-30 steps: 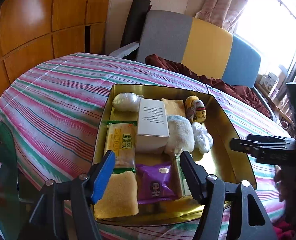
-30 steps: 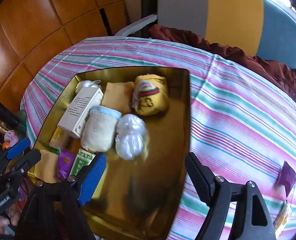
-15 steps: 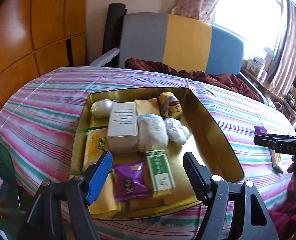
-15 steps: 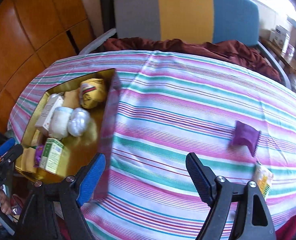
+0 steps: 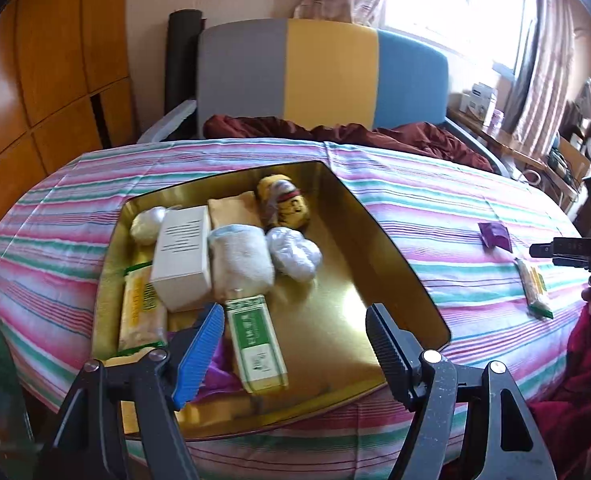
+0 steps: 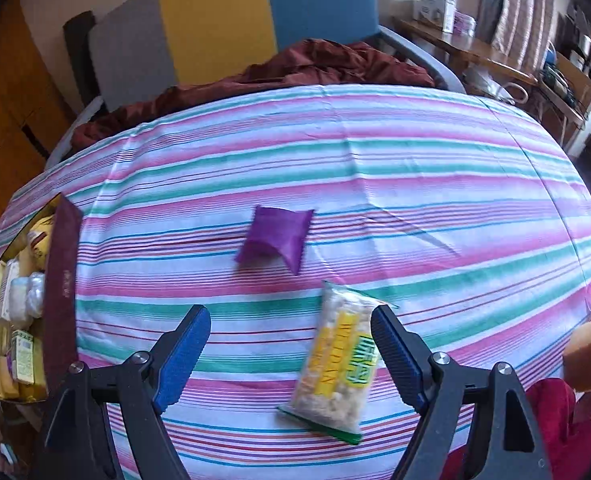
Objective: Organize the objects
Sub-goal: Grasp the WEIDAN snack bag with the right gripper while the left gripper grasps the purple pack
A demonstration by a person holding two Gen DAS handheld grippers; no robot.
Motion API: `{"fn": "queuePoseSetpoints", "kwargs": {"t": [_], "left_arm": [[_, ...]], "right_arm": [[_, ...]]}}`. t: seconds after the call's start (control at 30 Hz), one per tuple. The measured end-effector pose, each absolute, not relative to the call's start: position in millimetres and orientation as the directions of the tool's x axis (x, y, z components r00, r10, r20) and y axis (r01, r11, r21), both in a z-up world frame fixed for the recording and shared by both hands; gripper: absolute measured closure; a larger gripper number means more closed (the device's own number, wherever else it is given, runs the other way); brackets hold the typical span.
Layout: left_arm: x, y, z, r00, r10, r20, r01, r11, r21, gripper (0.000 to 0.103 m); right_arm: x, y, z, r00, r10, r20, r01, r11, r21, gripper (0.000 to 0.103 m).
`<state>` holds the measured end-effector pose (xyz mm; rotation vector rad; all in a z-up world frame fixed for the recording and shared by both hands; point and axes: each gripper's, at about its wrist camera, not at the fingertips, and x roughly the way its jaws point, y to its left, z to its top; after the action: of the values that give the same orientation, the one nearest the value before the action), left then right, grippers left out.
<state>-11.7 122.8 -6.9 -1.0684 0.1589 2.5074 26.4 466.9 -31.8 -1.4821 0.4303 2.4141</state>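
Note:
A gold tray [image 5: 347, 312] on the striped tablecloth holds a white box [image 5: 183, 256], a rolled white towel [image 5: 241, 260], a yellow plush toy [image 5: 285, 204], a white wrapped bundle [image 5: 293, 252], a green box [image 5: 257, 340] and a yellow snack packet [image 5: 139, 308]. My left gripper [image 5: 295, 320] hovers open over the tray's near end, gripping nothing. Right of the tray, a purple packet [image 6: 275, 236] and a yellow-green snack packet [image 6: 339, 364] lie on the cloth. My right gripper [image 6: 289, 320] hangs open above that snack packet, which sits by the right finger.
A yellow sponge [image 6: 585, 354] lies at the table's right edge. Behind the table stands a grey, yellow and blue chair [image 5: 327, 72] with a dark red cloth [image 6: 315, 64] on it. The tray's dark outer wall [image 6: 61, 280] rises at the left of the right wrist view.
The right gripper has swung from above the tray to the right, over the loose packets on the cloth. The left gripper shifted sideways over the tray and its jaws widened slightly.

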Motion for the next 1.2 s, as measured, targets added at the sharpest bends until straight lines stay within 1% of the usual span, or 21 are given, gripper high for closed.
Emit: {"fn": "queuePoseSetpoints", "kwargs": {"t": [0.1,0.2,0.33,0.4,0.43,0.47,0.5,0.53,0.63,0.7,0.87,0.93,1.1,1.13,1.2], "left_arm": [[-10.0,131.0,-8.1,-0.611,0.336,-0.717,-0.431,-0.901,-0.055,0.028],[-7.8,138.8,-10.7,-0.598,0.34,-0.726,-0.446,-0.894,-0.052,0.027],[-6.4,149.4,-12.7,-0.583,0.352,-0.732,-0.47,-0.881,-0.049,0.027],[-5.6,156.8,-12.5,-0.577,0.36,-0.733,-0.486,-0.873,-0.047,0.027],[-5.4,160.1,-12.0,-0.573,0.366,-0.733,-0.495,-0.868,-0.046,0.027],[-4.7,164.5,-11.2,-0.57,0.371,-0.733,-0.507,-0.861,-0.042,0.027],[-3.6,168.8,-10.4,-0.569,0.376,-0.732,-0.516,-0.856,-0.038,0.027],[-2.9,173.2,-9.3,-0.565,0.382,-0.731,-0.527,-0.849,-0.037,0.027],[-2.1,188.9,-6.0,-0.551,0.403,-0.731,-0.561,-0.827,-0.033,0.027],[-2.9,200.8,-3.6,-0.541,0.417,-0.73,-0.583,-0.812,-0.031,0.027],[-6.2,241.4,0.5,-0.455,0.484,-0.747,-0.648,-0.756,-0.095,0.027],[-6.7,258.7,0.5,-0.417,0.507,-0.754,-0.673,-0.73,-0.118,0.027],[-17.4,307.2,-7.2,-0.329,0.527,-0.784,-0.7,-0.693,-0.172,0.027],[-19.1,315.8,-8.1,-0.33,0.522,-0.787,-0.707,-0.689,-0.161,0.027],[-19.6,336.5,-10.4,-0.351,0.495,-0.795,-0.744,-0.663,-0.084,0.027]], "right_arm": [[31.0,492.6,-47.1,-0.409,0.063,-0.91,-0.464,-0.873,0.148,0.019],[31.7,501.5,-58.6,-0.378,0.051,-0.924,-0.504,-0.849,0.16,0.019],[26.9,495.2,-66.7,-0.349,0.039,-0.936,-0.478,-0.867,0.142,0.019],[22.6,487.1,-75.9,-0.292,0.052,-0.955,-0.455,-0.886,0.091,0.02],[21.4,481.8,-81.0,-0.259,0.063,-0.964,-0.444,-0.894,0.061,0.024],[20.3,476.3,-80.9,-0.246,0.109,-0.963,-0.429,-0.903,0.007,0.032],[19.8,471.9,-77.1,-0.266,0.115,-0.957,-0.41,-0.912,0.005,0.042],[19.9,470.0,-75.0,-0.275,0.121,-0.954,-0.408,-0.913,0.002,0.057],[22.8,473.7,-72.8,-0.278,0.143,-0.95,-0.432,-0.902,-0.009,0.058],[28.3,484.3,-66.5,-0.296,0.172,-0.94,-0.482,-0.876,-0.008,0.058],[44.3,515.5,-59.0,-0.336,0.157,-0.929,-0.604,-0.792,0.085,0.058],[44.4,522.4,-58.5,-0.343,0.14,-0.929,-0.61,-0.785,0.107,0.058],[41.4,524.1,-60.3,-0.345,0.135,-0.929,-0.606,-0.788,0.11,0.058],[42.3,523.2,-60.7,-0.346,0.128,-0.93,-0.607,-0.786,0.118,0.058],[43.0,524.7,-61.8,-0.348,0.111,-0.931,-0.606,-0.784,0.132,0.058]]}}
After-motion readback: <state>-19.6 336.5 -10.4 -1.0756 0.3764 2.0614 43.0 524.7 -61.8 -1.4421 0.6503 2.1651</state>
